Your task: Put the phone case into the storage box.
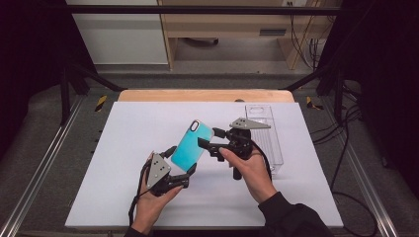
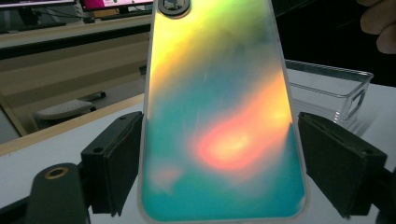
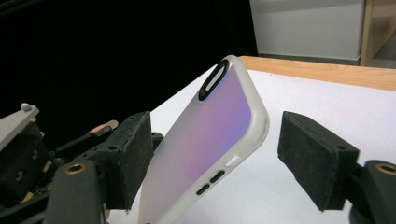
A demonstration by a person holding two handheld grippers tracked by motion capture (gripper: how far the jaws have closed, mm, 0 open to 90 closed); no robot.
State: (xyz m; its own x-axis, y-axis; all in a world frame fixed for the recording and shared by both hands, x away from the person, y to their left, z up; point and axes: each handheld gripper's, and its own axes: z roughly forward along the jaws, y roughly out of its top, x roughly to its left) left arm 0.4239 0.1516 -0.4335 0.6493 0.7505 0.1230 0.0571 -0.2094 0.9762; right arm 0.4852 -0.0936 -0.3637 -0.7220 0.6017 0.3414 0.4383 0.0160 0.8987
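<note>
We are holding a phone case [image 1: 190, 146] up off the bench [image 1: 123, 148], between our two claws, near the middle of the white sheet that is covering the bench top. In the high view the case is looking turquoise, its camera cut-out pointing away from us and its lower end sitting in the left claw [image 1: 188, 170].

In the left gripper view the case [image 2: 219, 116] is standing upright between the two black pads [image 2: 114, 161], shimmering yellow, teal and orange. The left pad is pressing on one long edge; the right pad is sitting just beside the other edge, and we cannot tell whether it is touching. We are reading this claw as gripping the lower end of the case across its width.

The right claw [image 1: 206, 143] is coming in from the right side at the upper half of the case. In the right gripper view the case [image 3: 210, 140] is tilting between the jaws, showing a frosted rim, a violet back and the side button slots. One pad [image 3: 135, 158] is lying against the back of the case, while the other pad is standing clearly apart from the rim, so this claw is standing part open around the case, not clamping it.

A clear plastic box [image 1: 267, 138] is lying on the bench just behind our right hand [image 1: 252, 168].
</note>
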